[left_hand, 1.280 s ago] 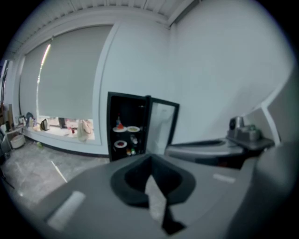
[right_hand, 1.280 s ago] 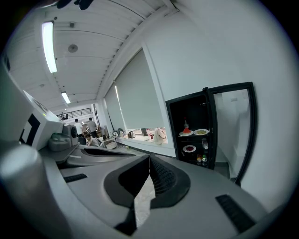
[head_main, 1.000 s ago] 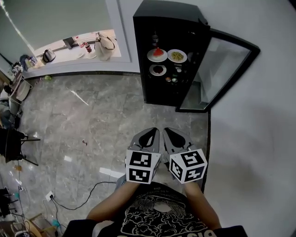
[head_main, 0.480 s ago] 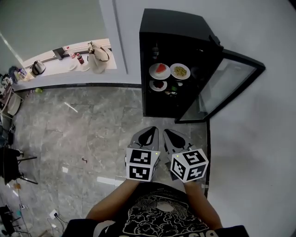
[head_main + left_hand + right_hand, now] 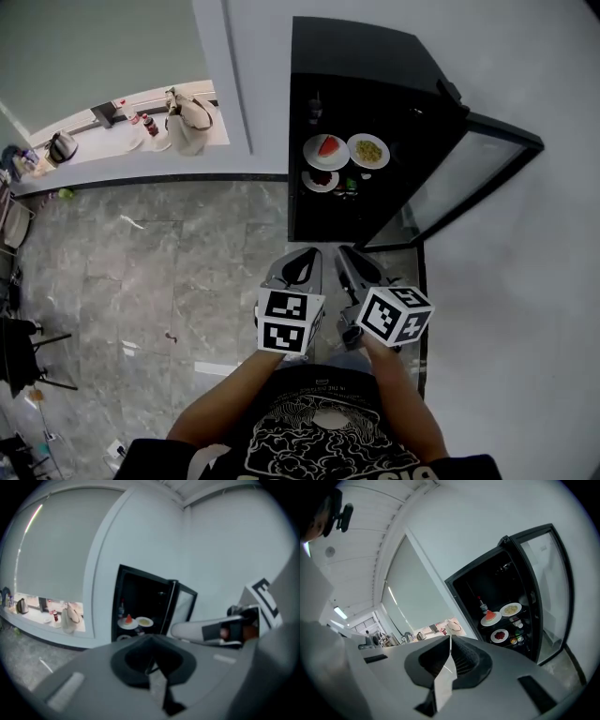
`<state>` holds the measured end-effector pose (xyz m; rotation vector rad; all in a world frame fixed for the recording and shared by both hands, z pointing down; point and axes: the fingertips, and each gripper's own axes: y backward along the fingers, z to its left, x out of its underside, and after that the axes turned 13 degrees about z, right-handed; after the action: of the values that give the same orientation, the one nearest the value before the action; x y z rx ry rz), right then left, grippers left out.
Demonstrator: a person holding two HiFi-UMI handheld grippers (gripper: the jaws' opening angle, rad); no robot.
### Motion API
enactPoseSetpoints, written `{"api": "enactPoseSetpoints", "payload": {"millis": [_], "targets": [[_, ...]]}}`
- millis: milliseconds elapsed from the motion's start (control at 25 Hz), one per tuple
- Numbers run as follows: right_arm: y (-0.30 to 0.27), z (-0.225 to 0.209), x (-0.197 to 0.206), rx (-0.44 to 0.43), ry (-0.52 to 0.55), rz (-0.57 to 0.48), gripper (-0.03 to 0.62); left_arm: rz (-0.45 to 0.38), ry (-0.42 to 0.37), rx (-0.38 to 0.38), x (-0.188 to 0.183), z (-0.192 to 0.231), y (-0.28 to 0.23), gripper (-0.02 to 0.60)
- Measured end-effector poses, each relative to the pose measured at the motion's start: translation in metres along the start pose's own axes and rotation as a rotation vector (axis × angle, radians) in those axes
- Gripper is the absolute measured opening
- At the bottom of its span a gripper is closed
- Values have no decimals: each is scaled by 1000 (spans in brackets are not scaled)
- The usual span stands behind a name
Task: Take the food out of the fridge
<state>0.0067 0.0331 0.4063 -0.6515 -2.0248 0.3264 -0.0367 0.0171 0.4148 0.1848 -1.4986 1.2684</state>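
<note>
While the person holds both grippers low and close to the body, the fridge [image 5: 361, 66] stands ahead of them, well apart, with its glass door [image 5: 464, 178] swung wide open to the right. The left gripper [image 5: 305, 258] has its jaws pressed tight together, and nothing is between them. The right gripper [image 5: 347, 258] is just beside it, and its jaws are pressed together too, with nothing held. All the food is inside the fridge, far ahead of both grippers. On one shelf sits a white plate of watermelon [image 5: 326, 148]. Right next to it, on the side nearer the door, is a plate of yellow food [image 5: 368, 150]. One shelf down is a smaller plate of dark red food [image 5: 321, 179], with some little jars [image 5: 349, 186] beside it. A bottle [image 5: 483, 605] stands just behind the plate of watermelon. Grey stone floor [image 5: 187, 262] lies between the grippers and the fridge. Far off to the left of the left gripper is a long counter [image 5: 98, 136] with a pale bag [image 5: 190, 112] and a kettle [image 5: 61, 145] on it.
</note>
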Motion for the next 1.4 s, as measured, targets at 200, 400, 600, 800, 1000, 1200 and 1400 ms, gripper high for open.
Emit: {"api": "enactPoseSetpoints", "payload": {"millis": [200, 400, 600, 800, 1000, 1200, 1400], "targets": [[-27, -31, -15, -15, -95, -42, 2, 2, -22, 9, -11, 10, -24, 0], [-57, -60, -30, -30, -145, -58, 2, 0, 12, 18, -23, 26, -54, 0], [-96, -104, -43, -54, -227, -57, 2, -27, 35, 22, -46, 39, -89, 0], [-146, -147, -55, -93, -302, -37, 3, -34, 45, 2, -67, 60, -135, 2], [-189, -186, -61, -128, -414, -23, 3, -17, 62, -17, -82, 78, -170, 2], [-223, -213, -61, -169, -516, -25, 16, 6, 98, -50, -85, 99, -194, 2], [-251, -231, -58, -200, -610, -4, 88, 20, 83, -64, -89, 104, -210, 2]]}}
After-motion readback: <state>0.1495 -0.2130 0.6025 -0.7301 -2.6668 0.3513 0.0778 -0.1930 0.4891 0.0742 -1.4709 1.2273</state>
